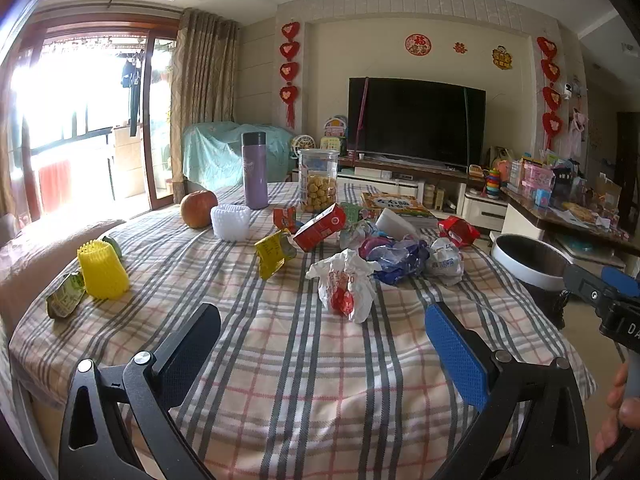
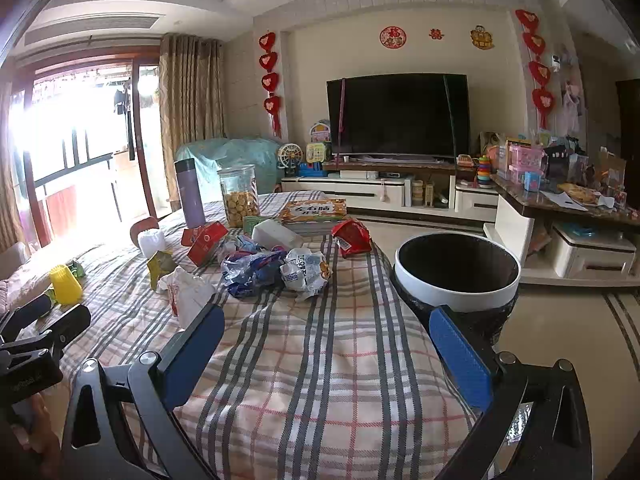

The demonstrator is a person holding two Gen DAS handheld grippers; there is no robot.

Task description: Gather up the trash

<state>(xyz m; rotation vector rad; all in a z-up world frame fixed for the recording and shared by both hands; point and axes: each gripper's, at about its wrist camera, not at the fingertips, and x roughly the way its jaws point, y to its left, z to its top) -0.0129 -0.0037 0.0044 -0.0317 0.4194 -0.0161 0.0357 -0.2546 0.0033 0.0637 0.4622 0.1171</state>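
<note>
Trash lies on a plaid-covered table [image 1: 304, 360]: a white crumpled bag with red print [image 1: 346, 284], a blue plastic wrapper [image 1: 394, 258], a white crumpled packet [image 1: 444, 260], a red carton [image 1: 320, 227], a yellow pouch [image 1: 274, 252], a red packet [image 1: 458, 231]. A white-rimmed bin [image 2: 456, 272] stands at the table's right edge. My left gripper [image 1: 322, 346] is open and empty over the near table. My right gripper [image 2: 328, 346] is open and empty, near the bin.
A purple flask [image 1: 255, 170], a clear jar of snacks [image 1: 318, 180], an orange fruit [image 1: 198, 209], white [image 1: 231, 222] and yellow [image 1: 102, 268] foam nets and a book [image 1: 394, 204] are on the table. A TV stand and cluttered counter lie beyond.
</note>
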